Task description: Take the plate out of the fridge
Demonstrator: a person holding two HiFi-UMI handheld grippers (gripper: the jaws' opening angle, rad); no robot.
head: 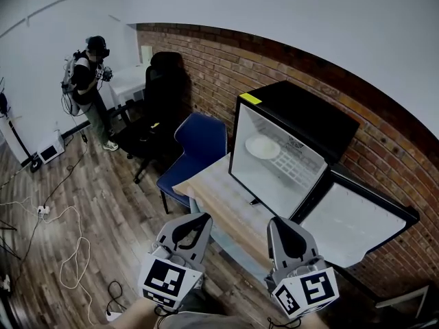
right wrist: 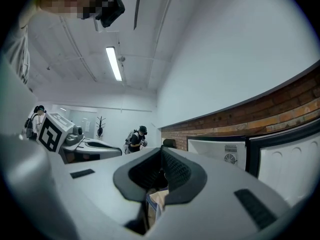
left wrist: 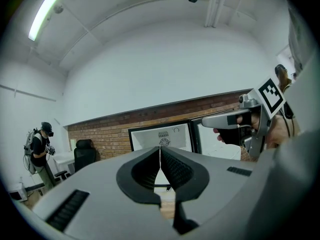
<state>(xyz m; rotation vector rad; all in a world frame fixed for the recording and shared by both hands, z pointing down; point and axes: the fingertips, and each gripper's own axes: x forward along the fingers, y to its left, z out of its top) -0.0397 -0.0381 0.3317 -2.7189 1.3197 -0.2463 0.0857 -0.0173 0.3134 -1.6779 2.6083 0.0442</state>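
Observation:
A white plate (head: 263, 147) lies on the wire shelf inside a small black fridge (head: 322, 118), whose door (head: 357, 221) hangs open to the right. The fridge stands on a wooden table (head: 221, 204). My left gripper (head: 199, 218) and right gripper (head: 280, 222) are low in the head view, in front of the table and well short of the fridge. Both are shut with nothing between the jaws. In the left gripper view the open fridge (left wrist: 160, 135) shows past the closed tips (left wrist: 160, 149), but the plate is not visible there. In the right gripper view the fridge (right wrist: 222, 153) is to the right.
A blue chair (head: 200, 144) stands against the table's left end, with a black office chair (head: 163, 91) behind it. A person (head: 89, 77) stands far left by a white desk. Cables (head: 68, 252) trail over the wooden floor. A brick wall (head: 384, 149) runs behind the fridge.

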